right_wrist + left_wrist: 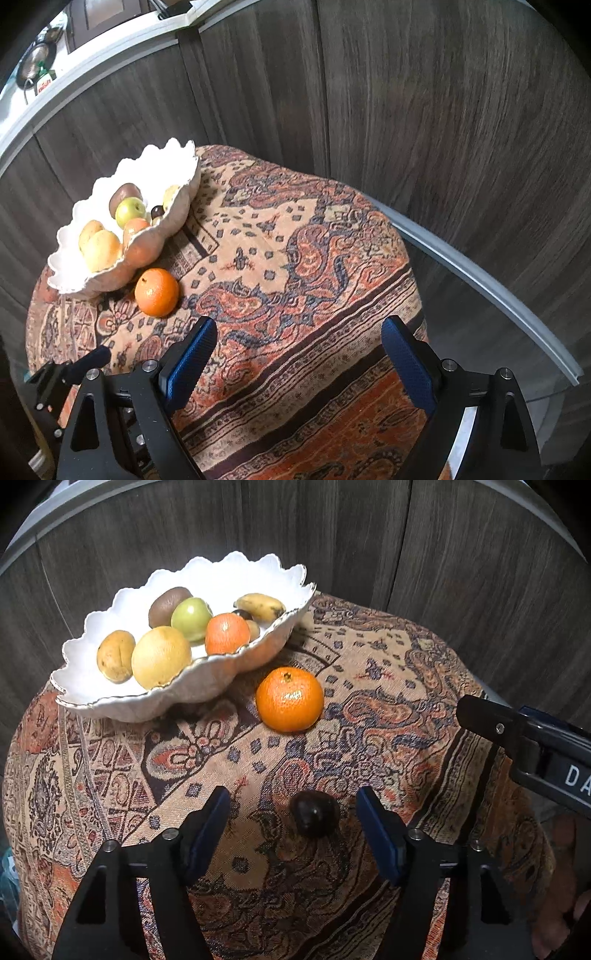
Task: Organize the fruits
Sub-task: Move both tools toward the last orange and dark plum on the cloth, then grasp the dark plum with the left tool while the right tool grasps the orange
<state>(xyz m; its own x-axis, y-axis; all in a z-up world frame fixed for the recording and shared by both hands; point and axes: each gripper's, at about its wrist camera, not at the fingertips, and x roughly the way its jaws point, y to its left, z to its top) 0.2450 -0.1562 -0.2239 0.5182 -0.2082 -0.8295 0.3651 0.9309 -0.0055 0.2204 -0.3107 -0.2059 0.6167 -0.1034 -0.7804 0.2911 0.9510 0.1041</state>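
A white scalloped bowl (pixel 207 685) sits at the back left of the patterned table and holds several fruits: a kiwi (pixel 168 603), a green apple (pixel 192 618), a small orange (pixel 227 633) and a banana (pixel 260 606). A loose orange (pixel 290 699) lies on the cloth just right of the bowl. A small dark fruit (pixel 314 818) lies between the fingers of my open left gripper (pixel 293 805), untouched. My right gripper (pixel 299 332) is open and empty over the cloth. The bowl (pixel 173 218) and orange (pixel 156 292) also show in the right wrist view.
The round table wears a paisley cloth (pixel 388 686) and stands against dark wood panels (pixel 461 554). The right gripper's body (pixel 535 749) shows at the right edge of the left wrist view. A grey rail (pixel 487 284) runs past the table's right.
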